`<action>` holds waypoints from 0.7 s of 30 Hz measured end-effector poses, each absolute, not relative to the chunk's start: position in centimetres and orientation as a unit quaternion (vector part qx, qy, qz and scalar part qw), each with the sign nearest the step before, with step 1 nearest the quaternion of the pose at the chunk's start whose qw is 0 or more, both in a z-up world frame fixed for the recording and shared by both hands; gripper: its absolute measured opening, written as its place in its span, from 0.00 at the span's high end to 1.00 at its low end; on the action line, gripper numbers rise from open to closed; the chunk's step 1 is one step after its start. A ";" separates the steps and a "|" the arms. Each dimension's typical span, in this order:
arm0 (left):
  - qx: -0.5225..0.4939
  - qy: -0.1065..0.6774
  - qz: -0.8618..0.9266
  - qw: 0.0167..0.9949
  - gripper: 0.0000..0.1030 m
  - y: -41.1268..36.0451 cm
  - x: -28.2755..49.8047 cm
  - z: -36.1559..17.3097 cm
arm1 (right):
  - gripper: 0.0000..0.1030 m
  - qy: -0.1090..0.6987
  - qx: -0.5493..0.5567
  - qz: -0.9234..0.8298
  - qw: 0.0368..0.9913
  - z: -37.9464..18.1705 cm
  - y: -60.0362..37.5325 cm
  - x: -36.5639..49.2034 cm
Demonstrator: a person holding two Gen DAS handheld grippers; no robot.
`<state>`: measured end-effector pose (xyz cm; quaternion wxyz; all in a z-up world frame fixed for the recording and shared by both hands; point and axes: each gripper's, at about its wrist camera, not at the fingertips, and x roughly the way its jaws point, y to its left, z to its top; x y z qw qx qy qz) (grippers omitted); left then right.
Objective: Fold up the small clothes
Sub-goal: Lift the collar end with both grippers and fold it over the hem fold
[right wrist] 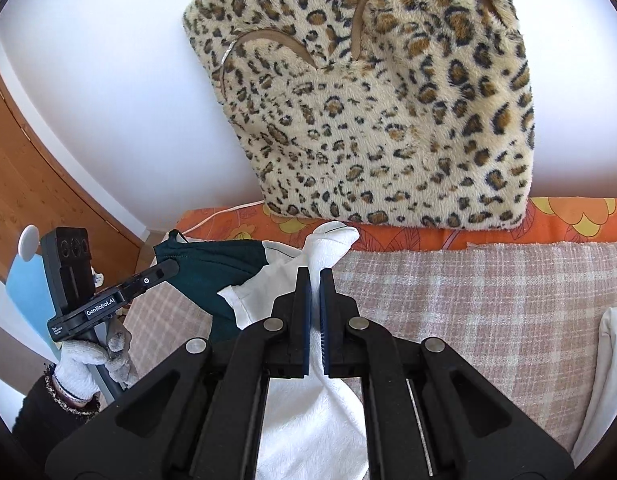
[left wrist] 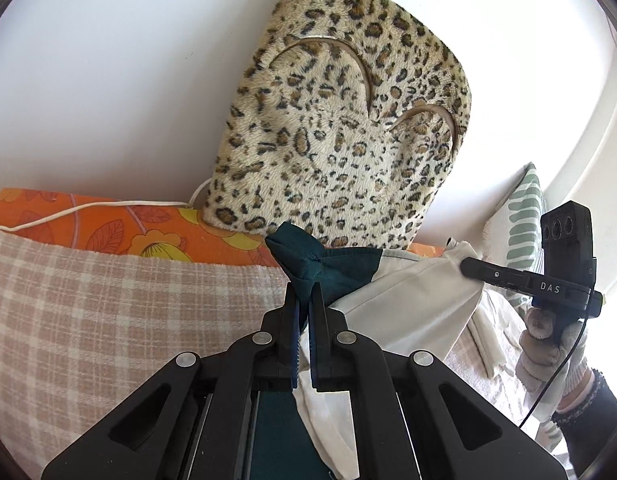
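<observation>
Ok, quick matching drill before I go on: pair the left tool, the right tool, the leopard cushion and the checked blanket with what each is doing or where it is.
1 left tool
2 right tool
3 leopard cushion
4 checked blanket

a leaning against the white wall
b shut on the white end of the garment
c spread under the garment
d shut on the dark green end of the garment

Pairs: 1-d, 2-b, 3-a, 4-c

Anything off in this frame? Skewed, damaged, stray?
Nothing damaged. The garment hangs bunched between left gripper on the teal end and right gripper on the white end. A white cable trails across the orange cushion.
</observation>
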<state>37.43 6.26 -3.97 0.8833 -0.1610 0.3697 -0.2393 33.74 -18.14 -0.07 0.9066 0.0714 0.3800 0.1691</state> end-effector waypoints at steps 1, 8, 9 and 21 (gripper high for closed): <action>-0.161 0.369 -0.238 0.884 0.98 6.2 36.8 -3.7 | 0.95 0.380 0.068 0.170 0.907 0.1 -17.8 33.0; -0.158 0.367 -0.241 0.884 0.98 6.0 31.6 -2.4 | 0.95 0.383 0.051 0.181 0.904 -0.2 -16.4 27.2; -0.156 0.368 -0.241 0.884 0.98 5.9 30.7 -2.4 | 0.95 0.383 0.051 0.183 0.904 -0.4 -16.3 26.4; -0.144 0.396 -0.242 0.874 0.98 5.4 20.1 -5.1 | 0.95 0.399 0.032 0.193 0.896 -3.5 -14.6 16.5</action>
